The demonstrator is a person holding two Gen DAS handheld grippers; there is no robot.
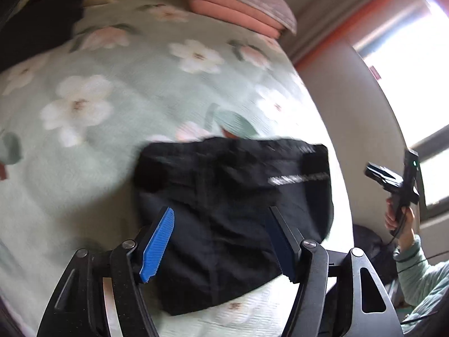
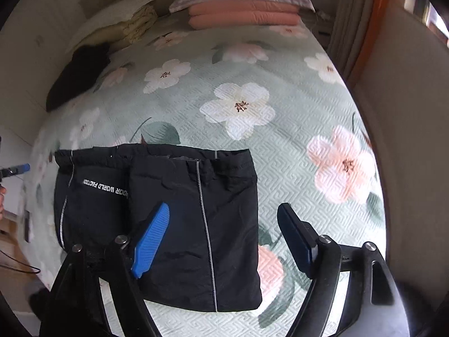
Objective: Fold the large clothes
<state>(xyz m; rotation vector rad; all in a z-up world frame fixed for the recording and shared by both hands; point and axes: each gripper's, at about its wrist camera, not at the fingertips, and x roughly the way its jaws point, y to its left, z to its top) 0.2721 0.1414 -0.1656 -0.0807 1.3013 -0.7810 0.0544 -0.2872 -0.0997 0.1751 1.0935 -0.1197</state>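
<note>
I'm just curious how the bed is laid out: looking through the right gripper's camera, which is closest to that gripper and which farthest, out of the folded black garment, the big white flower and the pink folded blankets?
1. Folded black garment, directly beneath the right gripper.
2. White flower, mid-bed.
3. Pink folded blankets, at the far end.

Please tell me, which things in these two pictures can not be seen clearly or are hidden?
- Black garment: the left wrist view is motion-blurred, so its white lettering is unreadable there; in the right wrist view the blue finger covers the start of the lettering.
- Dark item at the far side of the bed: too small to identify.
- Left gripper: cut off by the right wrist view's left edge.
</note>
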